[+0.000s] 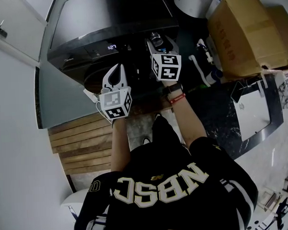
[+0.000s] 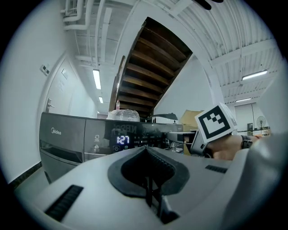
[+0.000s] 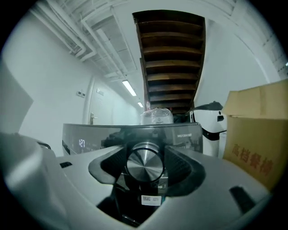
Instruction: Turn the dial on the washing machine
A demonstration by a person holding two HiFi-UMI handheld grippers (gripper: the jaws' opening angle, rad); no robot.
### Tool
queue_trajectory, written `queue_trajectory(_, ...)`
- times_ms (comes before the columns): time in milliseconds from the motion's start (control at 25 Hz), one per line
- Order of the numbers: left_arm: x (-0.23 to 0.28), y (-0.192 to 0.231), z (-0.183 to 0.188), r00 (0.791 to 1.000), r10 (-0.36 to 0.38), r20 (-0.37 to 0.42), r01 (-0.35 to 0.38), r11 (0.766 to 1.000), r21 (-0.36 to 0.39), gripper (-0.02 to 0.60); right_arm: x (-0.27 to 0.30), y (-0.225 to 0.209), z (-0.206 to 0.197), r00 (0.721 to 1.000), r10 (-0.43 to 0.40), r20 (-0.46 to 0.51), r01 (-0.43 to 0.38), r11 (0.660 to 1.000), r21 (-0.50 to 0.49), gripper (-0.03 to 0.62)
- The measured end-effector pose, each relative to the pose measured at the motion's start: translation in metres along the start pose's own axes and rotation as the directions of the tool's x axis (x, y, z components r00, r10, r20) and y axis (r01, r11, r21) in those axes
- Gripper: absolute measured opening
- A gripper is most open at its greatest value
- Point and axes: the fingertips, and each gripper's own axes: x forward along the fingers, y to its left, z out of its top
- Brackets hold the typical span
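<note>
head view steeply down; gripper views level, share washing machine (image 2: 72, 139)

Silver dial (image 3: 145, 164) on prob. black washer (image 3: 90, 134)

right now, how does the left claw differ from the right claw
The left claw has its jaws closed together on nothing; the right claw has its jaws wide, clamped on the round metal dial. The left claw hangs short of the washing machine, touching nothing, while the right claw is up at its control panel. Both point toward the machine's front, and each carries a marker cube.
</note>
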Motion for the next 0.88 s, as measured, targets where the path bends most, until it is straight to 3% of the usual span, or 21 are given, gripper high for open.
queue_trajectory(280, -0.007, -0.003, 0.003, 1.000, -0.022, -0.003, 0.022, 1.000, 0.002, 0.014, 0.000, 0.001, -0.002, 0.998, 0.043, -0.051, -0.043, 0.999, -0.001, 0.265)
queue_trajectory(480, -0.014, -0.006, 0.006, 1.000, -0.031, 0.005, 0.031, 0.999, 0.009, 0.014, -0.018, 0.002, 0.009, 0.998, 0.064, -0.022, -0.064, 0.998, 0.005, 0.246)
queue_trajectory(880, -0.034, -0.022, 0.013, 0.997, -0.071, 0.024, 0.071, 0.997, 0.010, 0.014, -0.069, 0.007, 0.000, 0.999, 0.029, -0.019, -0.029, 0.999, 0.014, 0.181)
